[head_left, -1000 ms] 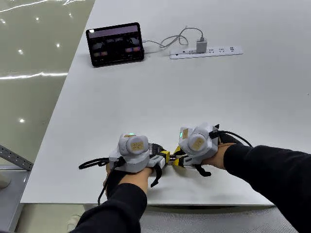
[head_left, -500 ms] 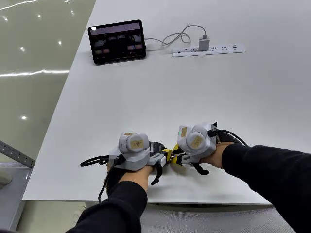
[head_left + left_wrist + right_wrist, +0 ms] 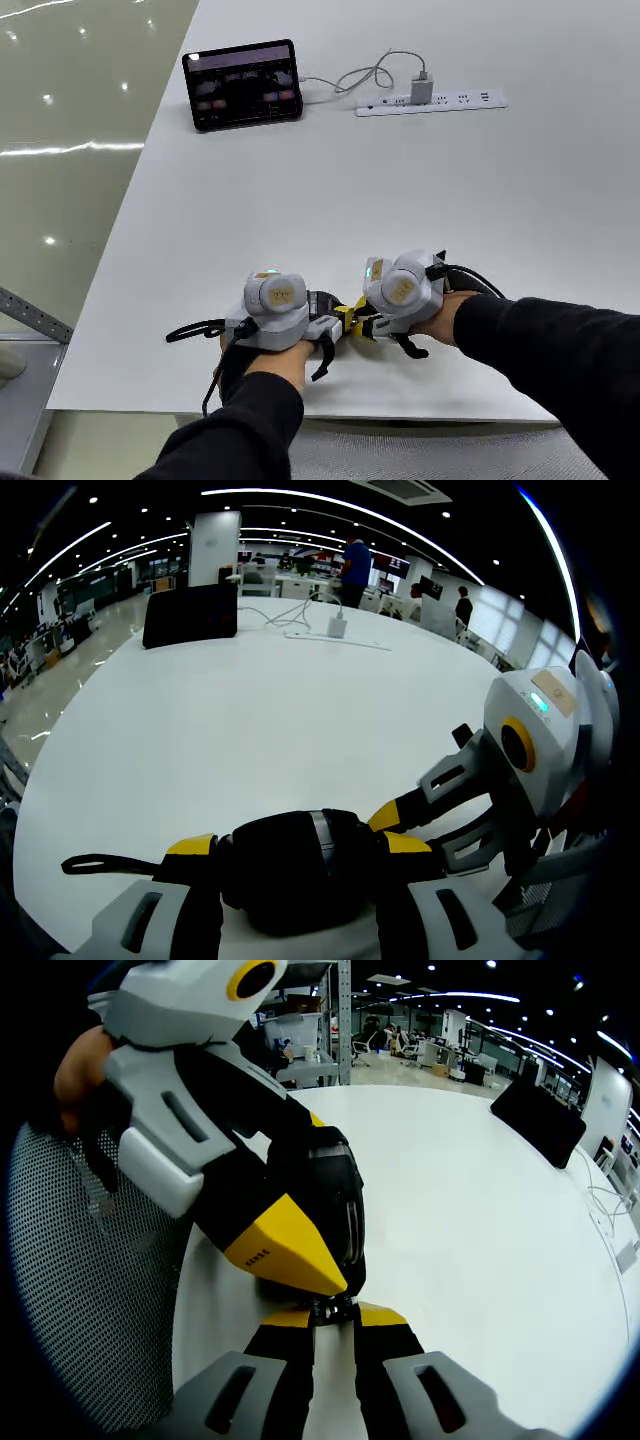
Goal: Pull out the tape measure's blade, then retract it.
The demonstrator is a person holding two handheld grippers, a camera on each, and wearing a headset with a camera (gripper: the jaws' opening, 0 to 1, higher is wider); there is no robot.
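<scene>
Along the near edge of the table (image 3: 400, 180), the left gripper (image 3: 298, 843) is clamped around the black tape measure (image 3: 300, 875). Directly to its right, at the case mouth, the right gripper (image 3: 333, 1312) is pinched tight on a small dark tab (image 3: 332, 1304), judged to be the tape's end hook. No length is drawn out yet. The pull axis runs along the near edge, so the right gripper should travel rightward, away from the case. Toward the far edge lie a tablet (image 3: 243, 85) and a power strip (image 3: 430, 102).
</scene>
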